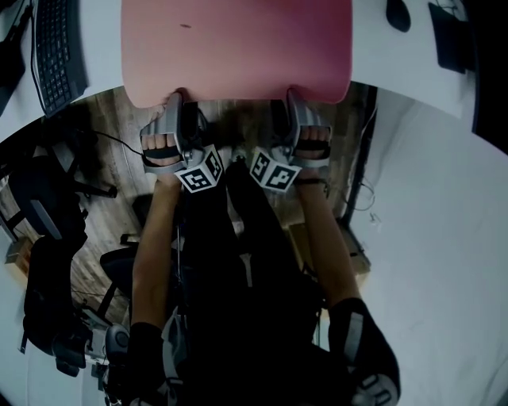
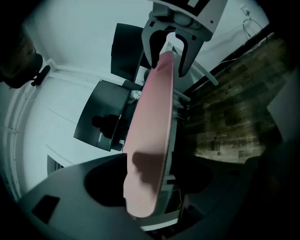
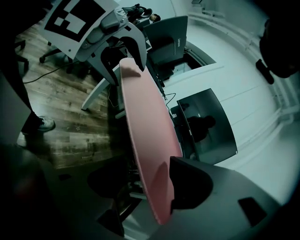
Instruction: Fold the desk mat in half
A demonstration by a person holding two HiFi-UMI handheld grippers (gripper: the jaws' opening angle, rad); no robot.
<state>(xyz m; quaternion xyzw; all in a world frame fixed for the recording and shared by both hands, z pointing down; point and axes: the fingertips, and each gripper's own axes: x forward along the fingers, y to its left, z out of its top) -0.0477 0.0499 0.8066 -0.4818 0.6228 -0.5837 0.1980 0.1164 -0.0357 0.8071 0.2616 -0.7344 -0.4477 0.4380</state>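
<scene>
Overhanging | desk mat (image 1: 236, 49) edge between jaws | left tool (image 1: 171, 107), right tool (image 1: 292, 105) both apart

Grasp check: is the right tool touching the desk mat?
Cannot tell. Right gripper view: desk mat sits between the spread jaws of the right tool, close beside one; contact unclear.

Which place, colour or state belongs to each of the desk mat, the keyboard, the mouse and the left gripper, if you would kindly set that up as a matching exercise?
Things:
1. desk mat
2. keyboard
3. mouse
4. left gripper

Descriptions:
A. black, on the desk at the head view's upper left
B. jaws apart, with the mat's near edge between them
C. pink, spread across the desk's middle
D. dark, on the desk at the head view's upper right

Pairs: 1-C, 2-A, 3-D, 4-B
</scene>
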